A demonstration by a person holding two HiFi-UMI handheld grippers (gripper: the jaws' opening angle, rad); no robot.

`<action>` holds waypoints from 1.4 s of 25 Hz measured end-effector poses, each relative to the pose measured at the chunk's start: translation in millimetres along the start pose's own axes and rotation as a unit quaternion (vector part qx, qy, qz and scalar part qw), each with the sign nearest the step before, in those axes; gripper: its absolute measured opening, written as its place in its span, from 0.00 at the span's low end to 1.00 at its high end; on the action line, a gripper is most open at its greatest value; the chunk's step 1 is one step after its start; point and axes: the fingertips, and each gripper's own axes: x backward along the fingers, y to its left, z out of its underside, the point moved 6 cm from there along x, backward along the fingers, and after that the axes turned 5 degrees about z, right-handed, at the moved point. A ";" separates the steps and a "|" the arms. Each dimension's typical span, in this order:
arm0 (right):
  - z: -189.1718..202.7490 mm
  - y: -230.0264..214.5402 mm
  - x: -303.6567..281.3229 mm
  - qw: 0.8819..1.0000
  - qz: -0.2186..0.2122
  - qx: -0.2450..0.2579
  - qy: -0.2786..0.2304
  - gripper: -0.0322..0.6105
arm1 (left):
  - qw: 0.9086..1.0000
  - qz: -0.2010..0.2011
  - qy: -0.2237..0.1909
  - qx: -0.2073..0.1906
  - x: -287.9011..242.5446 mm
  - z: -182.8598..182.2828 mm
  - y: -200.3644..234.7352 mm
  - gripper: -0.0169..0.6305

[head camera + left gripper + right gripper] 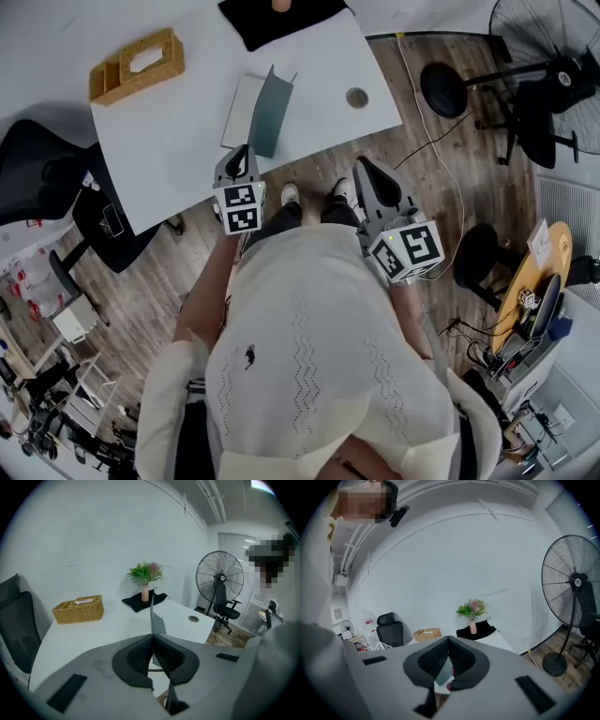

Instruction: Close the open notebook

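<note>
Left claw (241,155), right claw (367,171) closed (empty); notebook (270,117) half-open on table (169,131).

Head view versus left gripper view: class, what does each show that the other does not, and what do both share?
Only the head view shows the person's shoes under the table edge. Only the left gripper view shows the plant's leaves and flowers above the vase. Both show the part-open notebook, the wicker basket and the floor fan.
</note>
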 end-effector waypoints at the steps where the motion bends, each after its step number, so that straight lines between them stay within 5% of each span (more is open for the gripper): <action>1: 0.1 0.2 -1.0 1.000 -0.001 0.000 0.000 0.05 | 1.000 -0.001 0.001 0.000 -0.6 1.1 1.1 0.05; 35: 10.3 1.6 1.4 1.000 0.011 0.003 0.019 0.05 | 0.995 -0.064 0.074 -0.008 -34.7 46.1 62.2 0.05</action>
